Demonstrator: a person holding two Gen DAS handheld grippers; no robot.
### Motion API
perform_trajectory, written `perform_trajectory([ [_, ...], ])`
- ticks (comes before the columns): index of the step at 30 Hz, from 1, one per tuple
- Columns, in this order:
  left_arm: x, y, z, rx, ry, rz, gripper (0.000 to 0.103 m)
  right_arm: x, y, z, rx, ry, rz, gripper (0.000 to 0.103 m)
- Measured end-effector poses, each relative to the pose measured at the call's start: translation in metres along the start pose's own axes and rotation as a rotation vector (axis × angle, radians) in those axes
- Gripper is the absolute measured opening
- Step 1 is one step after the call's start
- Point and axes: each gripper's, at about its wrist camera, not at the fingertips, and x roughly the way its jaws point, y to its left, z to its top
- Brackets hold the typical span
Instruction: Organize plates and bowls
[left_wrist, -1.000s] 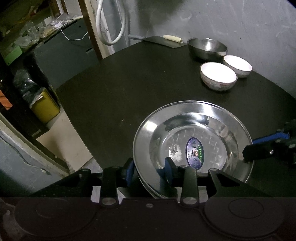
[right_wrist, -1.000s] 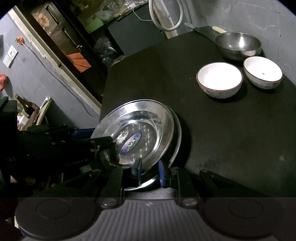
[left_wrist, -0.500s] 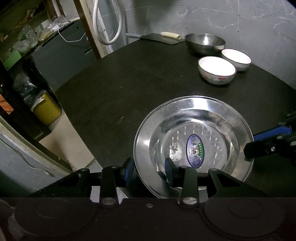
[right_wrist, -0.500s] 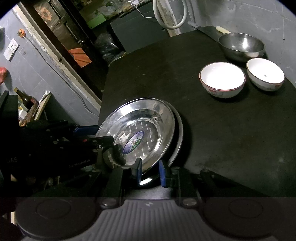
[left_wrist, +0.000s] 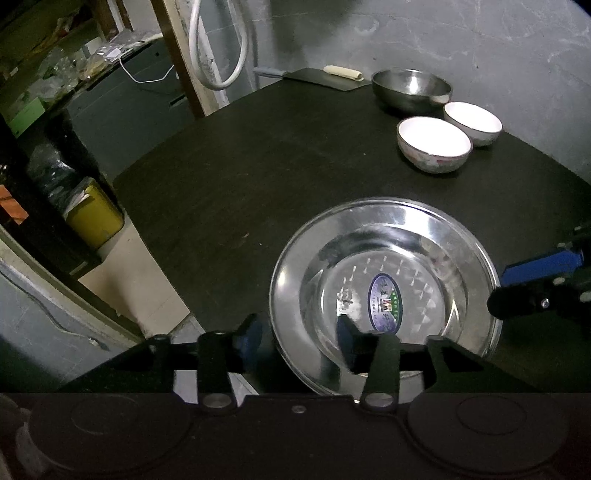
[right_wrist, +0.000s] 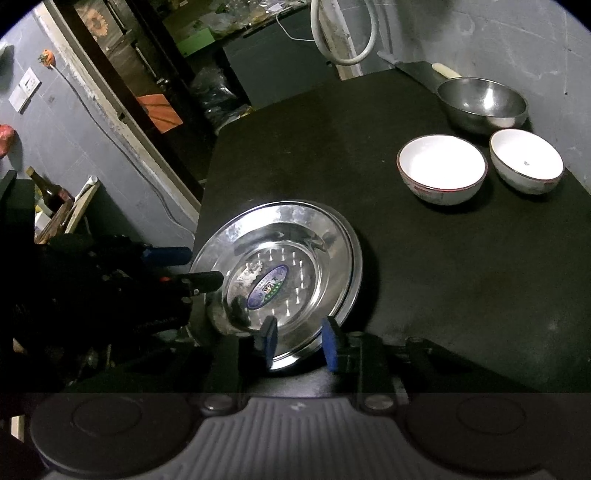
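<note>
A stack of steel plates (left_wrist: 384, 280) with an oval sticker in the top one lies on the black table near its front edge; it also shows in the right wrist view (right_wrist: 280, 280). My left gripper (left_wrist: 295, 336) is open, its jaws straddling the plate rim on the near left side. My right gripper (right_wrist: 297, 339) is open, its jaws either side of the near rim. Two white bowls (left_wrist: 434, 147) (left_wrist: 472, 123) and a steel bowl (left_wrist: 412, 88) stand at the far right; in the right wrist view they are the white bowls (right_wrist: 441, 168) (right_wrist: 526, 160) and the steel one (right_wrist: 482, 103).
A cleaver (left_wrist: 317, 79) lies at the table's far edge by the wall. A yellow bin (left_wrist: 94, 218) and shelves stand on the floor to the left. The table edge (right_wrist: 207, 192) drops off at left.
Both grippers have opened wider on the plate rim. The plates have settled flatter on the table and both cameras have pulled back a little.
</note>
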Motion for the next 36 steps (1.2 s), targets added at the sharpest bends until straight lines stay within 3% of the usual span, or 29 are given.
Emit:
perform_trajectory([
  [3,-0.005,0.003,0.003,-0.025,-0.028,0.025,0.081,-0.002,-0.003,0.0,0.007,-0.009,-0.007,0.051],
  [6,-0.008,0.005,0.008,-0.046,-0.062,0.052,0.096,-0.005,-0.008,-0.001,0.019,-0.02,-0.019,0.066],
  [10,-0.008,0.005,0.017,-0.068,-0.097,0.06,0.102,-0.008,-0.014,-0.002,0.033,-0.029,-0.034,0.088],
  [15,-0.005,0.003,0.026,-0.102,-0.113,-0.016,0.102,-0.013,-0.026,-0.004,0.049,-0.046,-0.041,0.103],
  [22,-0.001,-0.008,0.035,-0.202,-0.153,-0.11,0.102,-0.025,-0.051,-0.005,0.09,-0.084,-0.096,0.103],
  [28,0.013,-0.015,0.053,-0.419,-0.199,-0.264,0.102,-0.042,-0.079,-0.005,0.102,-0.199,-0.189,0.103],
  [31,0.024,-0.028,0.08,-0.441,-0.25,-0.255,0.102,-0.05,-0.1,0.005,0.083,-0.28,-0.236,0.103],
  [33,0.034,-0.037,0.106,-0.432,-0.331,-0.238,0.102,-0.052,-0.117,0.022,0.069,-0.335,-0.26,0.103],
  [36,0.059,-0.047,0.15,-0.418,-0.332,-0.167,0.102,-0.045,-0.146,0.055,0.072,-0.394,-0.253,0.103],
])
